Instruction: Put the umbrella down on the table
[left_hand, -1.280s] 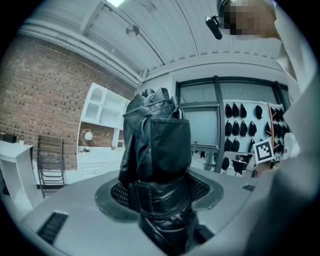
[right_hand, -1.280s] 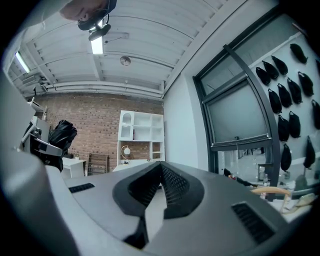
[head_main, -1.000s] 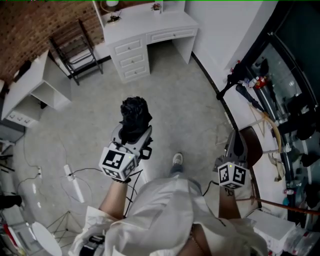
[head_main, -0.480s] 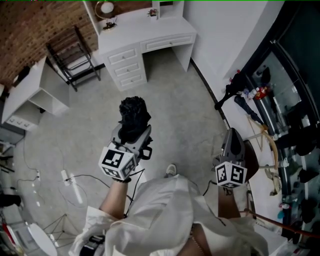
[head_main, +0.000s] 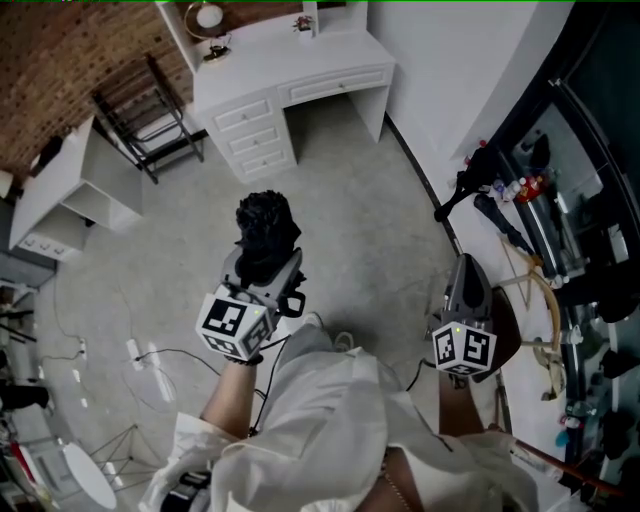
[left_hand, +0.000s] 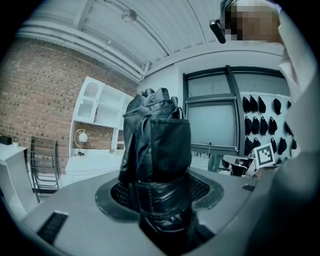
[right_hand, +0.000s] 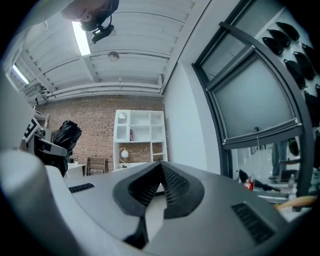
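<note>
At 10 o'clock in the head view, the black chair (head_main: 148, 105) stands by the brick wall, much where it stood a second ago. Just left of centre, your left tool (head_main: 264, 268) is clamped on the folded black umbrella (head_main: 267, 225). The umbrella juts toward 12 o'clock, up in the air over the floor (head_main: 350, 220) and well apart from the white desk (head_main: 290, 60) at 12 o'clock. In the left gripper view both jaws press on the umbrella's strapped waist, and the bundle rises straight ahead of you. That grip looks the same as in the earlier frames, and the tool sits at the same spot in the view.

The desk has shifted a little. Its round lamp (head_main: 208, 15), cut by the top edge a second ago, now shows whole at 11 o'clock. At 6 o'clock your white shoe (head_main: 343, 340), clear of your clothing before, is now half covered by your trouser leg.

At 4 o'clock your right tool (head_main: 467, 280) is clenched on nothing. In the right gripper view its ribbed pads meet at the tips. It keeps the place it had in the view before.
</note>
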